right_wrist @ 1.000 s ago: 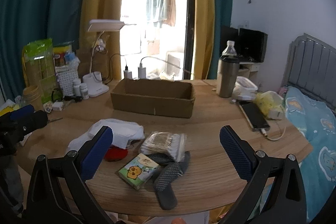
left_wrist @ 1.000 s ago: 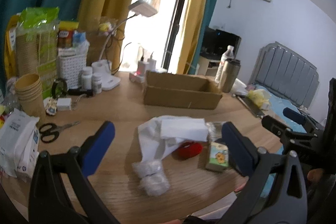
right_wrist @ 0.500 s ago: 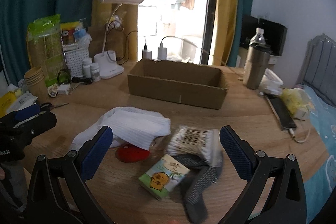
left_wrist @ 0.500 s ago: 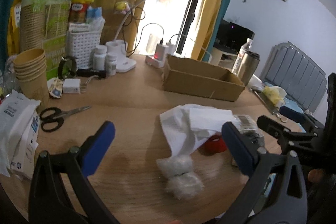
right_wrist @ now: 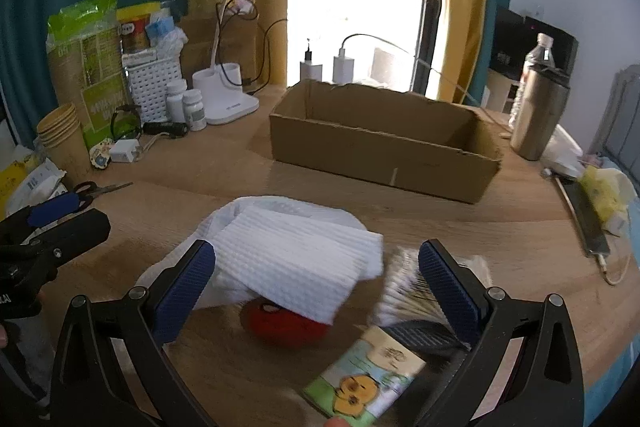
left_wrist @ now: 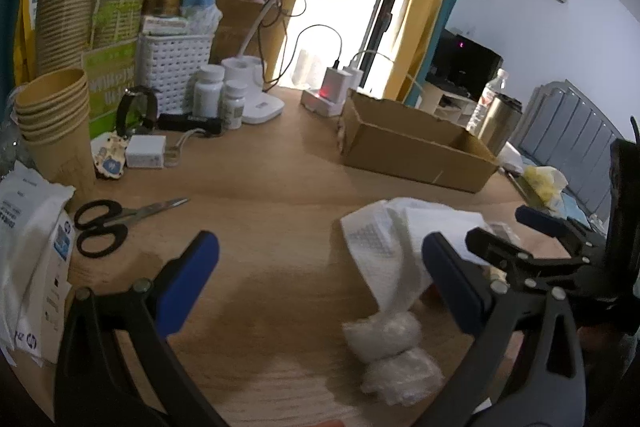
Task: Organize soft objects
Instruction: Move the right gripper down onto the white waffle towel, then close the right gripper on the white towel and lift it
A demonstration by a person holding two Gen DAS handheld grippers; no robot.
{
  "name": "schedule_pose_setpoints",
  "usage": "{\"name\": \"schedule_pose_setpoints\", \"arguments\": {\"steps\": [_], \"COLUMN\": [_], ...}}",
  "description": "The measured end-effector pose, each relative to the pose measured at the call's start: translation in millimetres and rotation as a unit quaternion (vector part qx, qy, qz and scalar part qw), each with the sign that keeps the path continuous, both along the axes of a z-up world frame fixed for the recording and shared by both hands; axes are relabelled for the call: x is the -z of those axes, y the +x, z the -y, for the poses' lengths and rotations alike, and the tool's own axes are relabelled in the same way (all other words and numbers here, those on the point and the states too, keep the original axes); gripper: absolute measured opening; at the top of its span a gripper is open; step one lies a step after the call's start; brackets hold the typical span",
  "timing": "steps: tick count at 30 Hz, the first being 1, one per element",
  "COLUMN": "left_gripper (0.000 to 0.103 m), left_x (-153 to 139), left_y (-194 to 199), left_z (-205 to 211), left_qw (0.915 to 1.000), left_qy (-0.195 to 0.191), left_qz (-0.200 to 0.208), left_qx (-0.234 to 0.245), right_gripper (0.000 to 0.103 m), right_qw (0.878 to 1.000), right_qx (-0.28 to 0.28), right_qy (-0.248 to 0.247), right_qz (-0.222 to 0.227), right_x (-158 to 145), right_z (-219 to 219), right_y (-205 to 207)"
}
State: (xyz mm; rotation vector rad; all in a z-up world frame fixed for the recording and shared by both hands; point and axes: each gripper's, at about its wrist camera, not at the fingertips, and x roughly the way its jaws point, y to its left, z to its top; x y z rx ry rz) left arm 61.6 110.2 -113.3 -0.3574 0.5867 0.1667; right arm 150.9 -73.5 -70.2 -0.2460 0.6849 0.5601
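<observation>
The left tool (left_wrist: 316, 277) is held released and empty above bare bench (left_wrist: 256, 187), with the plastic-wrapped white bundle (left_wrist: 394, 359) lying just to its right. The right tool (right_wrist: 316, 277), likewise spread and empty, is poised over the white waffle cloth (right_wrist: 292, 259), which covers part of a red soft item (right_wrist: 280, 321). The approach step appears to be in hand. Next, the cloth would need pinching and carrying to the empty cardboard box (right_wrist: 384, 147) behind it.
</observation>
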Motion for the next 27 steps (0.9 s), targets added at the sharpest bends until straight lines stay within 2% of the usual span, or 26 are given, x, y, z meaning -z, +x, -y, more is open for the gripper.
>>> {"name": "schedule_pose_setpoints", "arguments": {"steps": [4,9,15,18,26,27], "left_gripper": [0.102,0.102,0.102,0.102,0.102,0.102], "left_x": [3,7,9,10,8,8], "left_y": [2,4,8,9,11,11], "left_z": [-6,-10,-7,-5,4,5], "left_qw": [1.0,0.9999,0.9999,0.9999,0.9998,0.9998], "left_qy": [0.0,-0.005,-0.006,-0.006,0.0,0.0], "left_qz": [-0.004,-0.01,-0.013,-0.015,-0.019,-0.019], "left_qx": [-0.007,-0.013,-0.007,-0.004,0.004,0.004], "right_gripper": [0.102,0.095,0.079,0.067,0.013,0.012], "right_qw": [1.0,0.999,0.998,0.997,0.997,0.997], "right_qx": [-0.017,-0.029,-0.043,-0.049,-0.064,-0.064], "right_qy": [-0.002,-0.006,-0.008,-0.008,-0.018,-0.015], "right_qz": [-0.017,-0.035,-0.051,-0.051,-0.047,-0.043], "right_x": [8,15,21,22,25,24], "right_z": [-12,-23,-27,-27,-25,-24], "right_y": [7,13,17,15,10,9]}}
